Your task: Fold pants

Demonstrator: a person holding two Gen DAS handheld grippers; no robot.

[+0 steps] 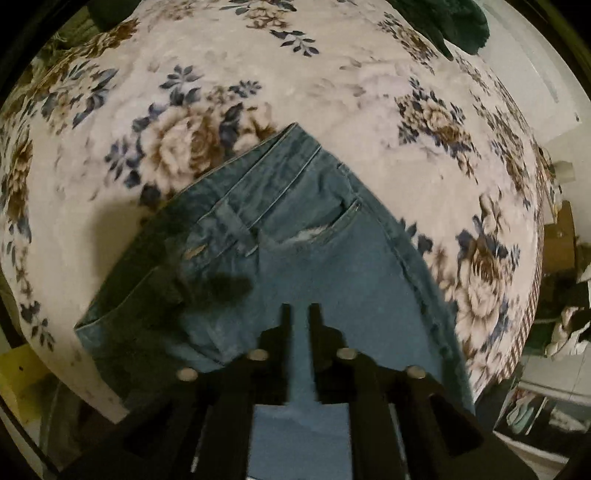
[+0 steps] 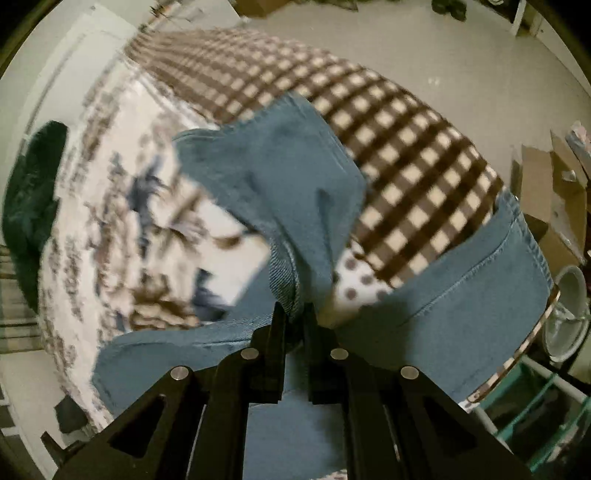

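Fingers (image 1: pixel 284 317) of the left gripper (image 1: pixel 298 314) are seen from the left wrist as two dark prongs standing close together with a narrow gap, hovering over the faded blue denim pants (image 1: pixel 295 229); nothing can be seen pinched between them, though whether cloth is caught lower down cannot be told. The pants lie spread on a cream floral blanket covering a bed (image 1: pixel 332 85), waistband and a frayed back pocket pointing away from the camera. A dark green garment (image 1: pixel 450 22) lies at the far edge.

From the right wrist, the right gripper (image 2: pixel 294 314) is seen with its fingers (image 2: pixel 279 321) clamped on a bunched fold of the denim, which is lifted off the bed and twisted above the tips. A brown-and-cream checked cloth (image 2: pixel 388 147) hangs beyond it, and one pant leg drapes to the right over it. The view is blurred.

The first fold is judged to be in hand: a leg or edge is being carried over. Next, the raised cloth would need to be laid evenly across the flat half, edges matched, before release.
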